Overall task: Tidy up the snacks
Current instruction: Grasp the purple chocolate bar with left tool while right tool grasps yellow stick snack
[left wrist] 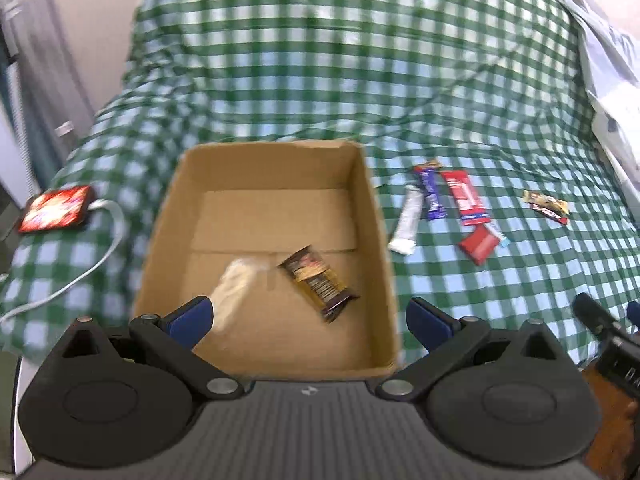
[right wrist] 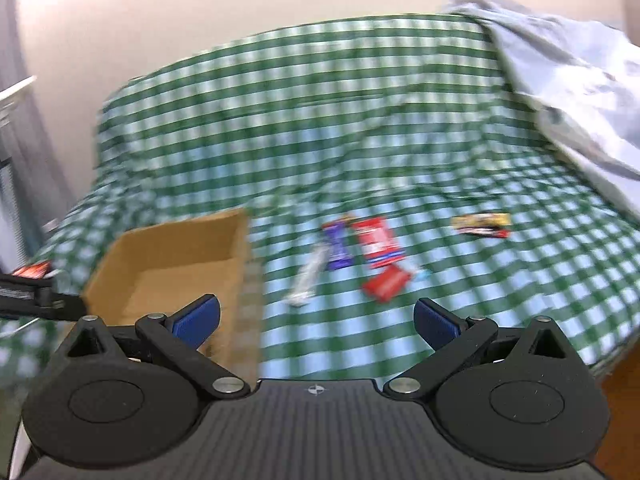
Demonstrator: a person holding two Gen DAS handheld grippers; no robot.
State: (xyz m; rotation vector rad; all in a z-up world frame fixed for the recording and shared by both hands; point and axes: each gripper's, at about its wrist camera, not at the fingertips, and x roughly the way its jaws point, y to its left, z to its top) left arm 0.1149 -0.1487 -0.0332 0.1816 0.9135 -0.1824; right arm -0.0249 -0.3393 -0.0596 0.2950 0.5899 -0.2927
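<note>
Hovering over the near edge of the bed, the left gripper (left wrist: 308, 316) has its blue-padded fingers (left wrist: 192, 318) spread wide with nothing between them, right above the open cardboard box (left wrist: 168, 216). The box sits on the green checked bedspread (left wrist: 360, 80) toward its left side, near wall close to the bed's front edge; inside lie a dark brown-and-gold snack bar (left wrist: 318, 282) toward the right wall and a pale blurred wrapper (left wrist: 236, 284) by the left finger. The box floor behind them is bare. Right of the box, apart from its wall, a white packet (left wrist: 408, 220), a purple bar (left wrist: 430, 194), a long red bar (left wrist: 466, 198) and a small red packet (left wrist: 480, 242) cluster together; a gold-and-red packet (left wrist: 546, 202) lies alone nearer the right edge. A phone (left wrist: 56, 214) with a white cable (left wrist: 96, 248) rests at the left edge. The right gripper (right wrist: 316, 320) is likewise spread and holding nothing, low over open bedspread in front of the cluster, though that view is blurred.
</note>
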